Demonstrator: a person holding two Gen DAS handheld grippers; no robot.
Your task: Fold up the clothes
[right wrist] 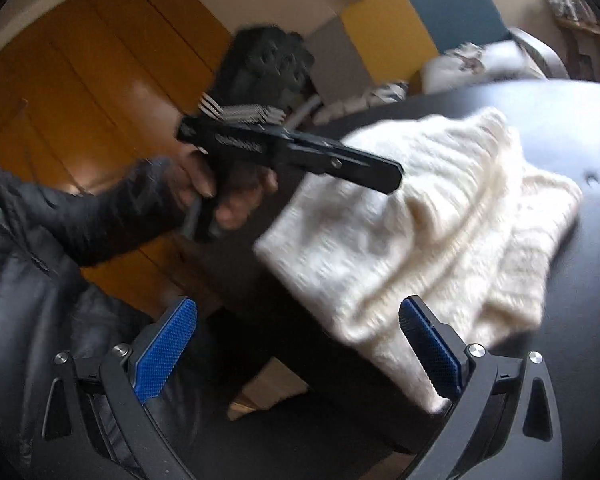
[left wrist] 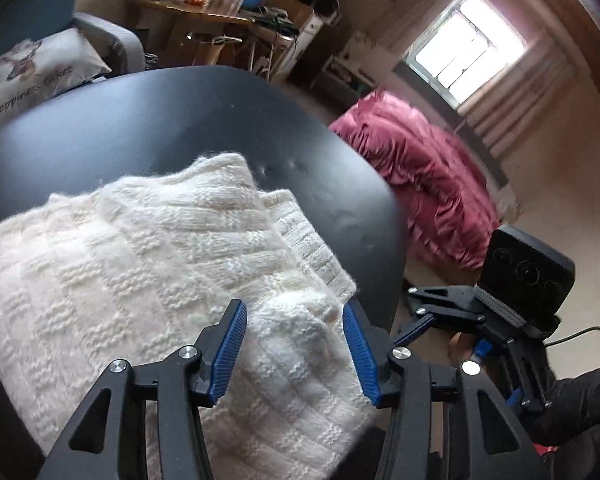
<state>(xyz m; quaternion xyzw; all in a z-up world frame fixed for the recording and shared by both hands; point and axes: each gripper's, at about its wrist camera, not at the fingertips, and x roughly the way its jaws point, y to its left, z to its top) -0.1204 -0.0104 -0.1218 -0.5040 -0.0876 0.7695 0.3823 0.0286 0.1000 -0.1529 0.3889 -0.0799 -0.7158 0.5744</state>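
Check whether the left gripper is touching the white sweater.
Apart. The right wrist view shows the left gripper hanging in the air over the white sweater, with its open blue pads gripping nothing.

The left gripper point(left wrist: 296, 350) tilts downward with its jaws spread wide, the blue pads point(left wrist: 230, 354) well apart and pressing on nothing. In the right wrist view it shows from the side as a black body point(right wrist: 300, 156), blurred, gripped from below by the left hand point(right wrist: 220, 196) in a dark sleeve point(right wrist: 80, 216). The right gripper point(right wrist: 300, 356) also stands wide open, its blue pads point(right wrist: 164, 356) gripping nothing. Seen from the left claw, it sits off to the right and lower, its camera block point(left wrist: 528, 268) on top, with fingers point(left wrist: 458, 344) barely visible beneath it.
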